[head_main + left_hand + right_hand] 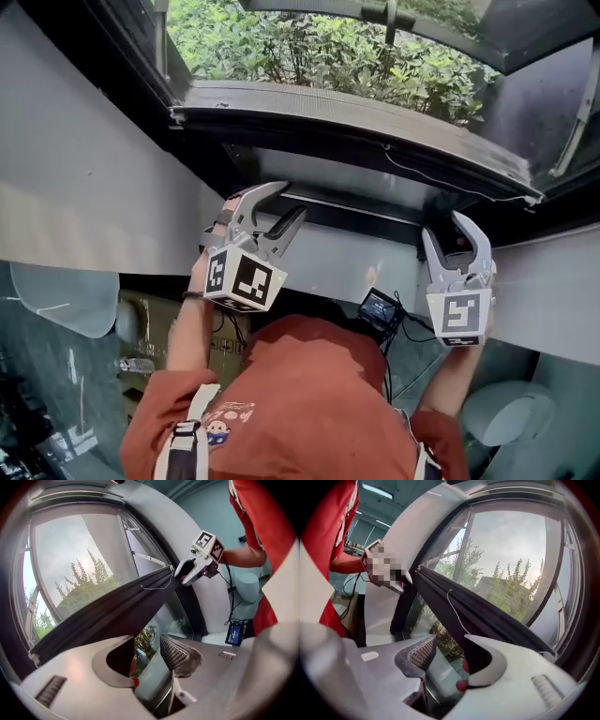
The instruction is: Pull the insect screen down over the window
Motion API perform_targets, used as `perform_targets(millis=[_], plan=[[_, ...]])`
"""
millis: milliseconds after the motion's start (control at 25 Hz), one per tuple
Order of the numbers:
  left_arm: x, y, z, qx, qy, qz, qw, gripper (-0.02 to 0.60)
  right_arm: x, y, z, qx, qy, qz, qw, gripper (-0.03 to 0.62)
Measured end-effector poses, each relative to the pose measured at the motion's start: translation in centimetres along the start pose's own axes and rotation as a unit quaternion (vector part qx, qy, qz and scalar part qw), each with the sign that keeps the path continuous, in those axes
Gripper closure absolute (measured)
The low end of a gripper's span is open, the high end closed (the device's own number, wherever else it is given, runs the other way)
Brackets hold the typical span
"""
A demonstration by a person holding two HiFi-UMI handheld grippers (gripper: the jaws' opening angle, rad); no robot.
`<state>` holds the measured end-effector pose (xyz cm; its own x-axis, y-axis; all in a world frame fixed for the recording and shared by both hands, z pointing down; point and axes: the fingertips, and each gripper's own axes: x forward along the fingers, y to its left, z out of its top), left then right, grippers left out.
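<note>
The insect screen's dark pull bar (356, 120) runs across the window, with grey mesh (70, 555) above it and bare glass below. A thin white cord (455, 611) hangs from the bar. My left gripper (284, 201) is open just under the bar's left part, and nothing is between its fingers (176, 653). My right gripper (452, 232) is open under the bar's right part and is also empty. In the left gripper view the right gripper (186, 572) sits beside the bar's end, apart from it. The bar (487, 613) passes above the right gripper's fingers (423, 652).
White wall panels (84, 178) flank the window on both sides. A small lit device (380, 307) with cables hangs below the sill. The person's red shirt (300, 403) fills the lower middle. A pale round seat (506, 412) stands low right, with green bushes (319, 47) outside.
</note>
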<state>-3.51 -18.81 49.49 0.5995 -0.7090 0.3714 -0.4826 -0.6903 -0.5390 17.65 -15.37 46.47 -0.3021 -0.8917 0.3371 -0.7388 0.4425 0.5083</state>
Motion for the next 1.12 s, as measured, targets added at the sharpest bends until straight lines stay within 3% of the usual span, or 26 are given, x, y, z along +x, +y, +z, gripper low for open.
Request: perform_targets(millis=[200, 440, 680, 840, 960, 1120], plan=[[-0.2, -1.6, 0.8, -0.071, -0.072, 0.034, 0.9943, 0.407, -0.7, 1.6, -0.4, 0.071, -0.038, -0.002, 0.997, 0.402], [-1.5, -0.6, 2.1, -0.169, -0.145, 0.110, 0.9686, 0.407, -1.6, 2.9, -0.4, 0.157, -0.112, -0.039, 0.980, 0.402], [-1.7, -1.8, 0.3, -0.203, -0.129, 0.172, 0.9552, 0.407, -1.1, 4.5, -1.1, 0.231, -0.149, -0.095, 0.957, 0.402], [-2.1, -1.8, -0.3, -0.218, -0.132, 0.218, 0.9420, 0.407, -1.2, 4.2, -1.3, 0.265, -0.169, -0.142, 0.939, 0.402], [-1.9, -2.0, -0.6, -0.233, -0.129, 0.222, 0.9378, 0.407, -1.2, 3.6, -2.0, 0.273, -0.170, -0.171, 0.931, 0.402], [-1.5, -2.6, -1.1, -0.256, -0.125, 0.203, 0.9370, 0.408, -0.8, 3.9, -2.1, 0.273, -0.169, -0.165, 0.933, 0.402]])
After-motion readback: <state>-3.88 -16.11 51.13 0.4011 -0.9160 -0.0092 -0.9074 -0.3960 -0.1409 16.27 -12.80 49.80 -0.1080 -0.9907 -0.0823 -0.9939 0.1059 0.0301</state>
